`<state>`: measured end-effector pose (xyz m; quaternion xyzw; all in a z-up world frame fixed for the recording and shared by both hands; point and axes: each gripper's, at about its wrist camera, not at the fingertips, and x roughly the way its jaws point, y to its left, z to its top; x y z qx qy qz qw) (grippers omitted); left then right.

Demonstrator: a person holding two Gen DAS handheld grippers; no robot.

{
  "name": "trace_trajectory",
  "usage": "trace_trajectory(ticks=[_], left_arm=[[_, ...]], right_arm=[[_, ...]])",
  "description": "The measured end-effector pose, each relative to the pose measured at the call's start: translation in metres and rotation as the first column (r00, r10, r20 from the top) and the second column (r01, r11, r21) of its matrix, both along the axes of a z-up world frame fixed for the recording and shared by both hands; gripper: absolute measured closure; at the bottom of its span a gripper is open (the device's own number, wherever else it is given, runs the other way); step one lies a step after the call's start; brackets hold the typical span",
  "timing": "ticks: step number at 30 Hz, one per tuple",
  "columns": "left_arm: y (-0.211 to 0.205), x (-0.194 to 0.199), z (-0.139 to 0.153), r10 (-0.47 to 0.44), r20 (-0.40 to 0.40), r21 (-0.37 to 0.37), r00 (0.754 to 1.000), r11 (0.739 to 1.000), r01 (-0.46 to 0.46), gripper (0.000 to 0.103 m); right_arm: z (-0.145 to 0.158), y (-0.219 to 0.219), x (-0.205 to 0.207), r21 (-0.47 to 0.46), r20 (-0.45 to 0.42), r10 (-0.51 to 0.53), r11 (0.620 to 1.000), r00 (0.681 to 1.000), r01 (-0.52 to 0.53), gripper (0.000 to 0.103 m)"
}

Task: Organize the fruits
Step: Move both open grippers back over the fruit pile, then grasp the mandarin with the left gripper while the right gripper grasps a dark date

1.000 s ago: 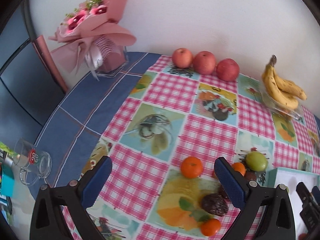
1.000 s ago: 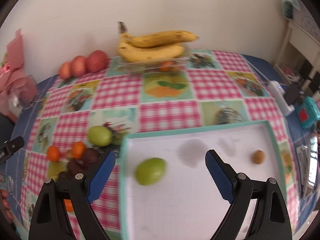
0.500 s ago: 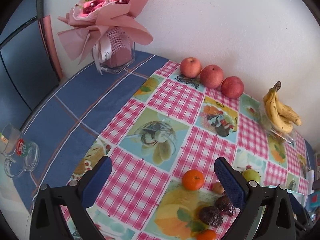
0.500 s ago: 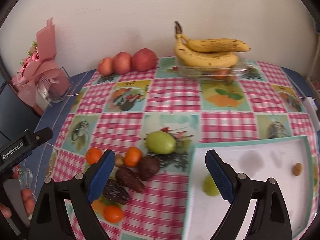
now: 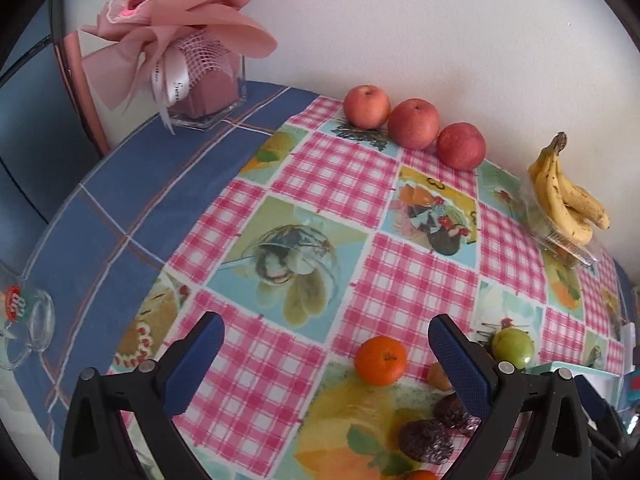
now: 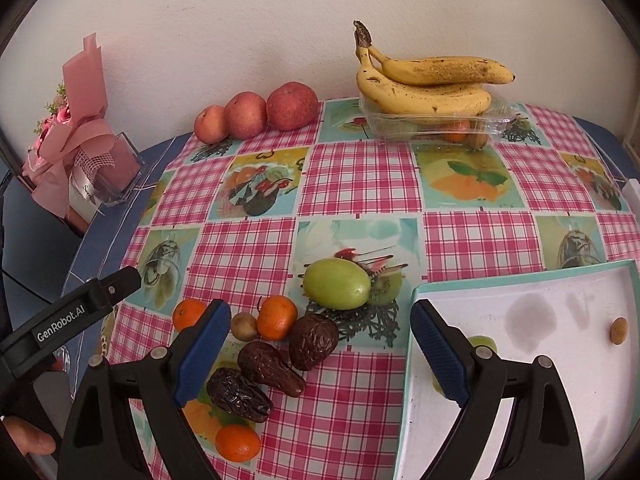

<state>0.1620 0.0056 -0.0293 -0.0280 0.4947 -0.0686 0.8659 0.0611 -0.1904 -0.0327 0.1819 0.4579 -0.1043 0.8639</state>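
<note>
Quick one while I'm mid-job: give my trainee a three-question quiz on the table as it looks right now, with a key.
1. True or false: both grippers hold nothing.
2. Multiple choice: the bananas rest on A) the white tray, B) a clear plastic box, C) the bare tablecloth.
3. Count the red apples lined up along the wall.

Key:
1. True. The left gripper and the right gripper both have their fingers spread with nothing between them.
2. B, the clear plastic box.
3. Three.
</note>
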Motion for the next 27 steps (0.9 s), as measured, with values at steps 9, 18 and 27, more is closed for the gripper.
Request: trace_trajectory(ticks=[9, 18, 27], left_arm=[[-0.016, 0.008, -0.033, -0.032, -0.084, -0.037, 0.996, 0.999, 0.029, 0.001], [-0.020, 0.010, -0.062, -0.034, -0.184, -0.094, 0.982, 0.995, 0.017, 0.031], [-0.025, 0.010, -0.064, -0.065, -0.208, -0.154, 0.976, 0.988, 0.033, 0.062]], right_arm=[[-0.020, 0.000, 0.005, 0.029, -0.040, 0.019, 0.999, 0.999, -0.017, 0.014], [-0.050, -0.002, 0.008, 0.093, -0.103, 0.024, 0.996, 0.994, -0.015, 0.049], [-0.056, -0.006, 0.007, 0.146, -0.093, 0.026, 0.989, 0.995, -0.012, 0.067]])
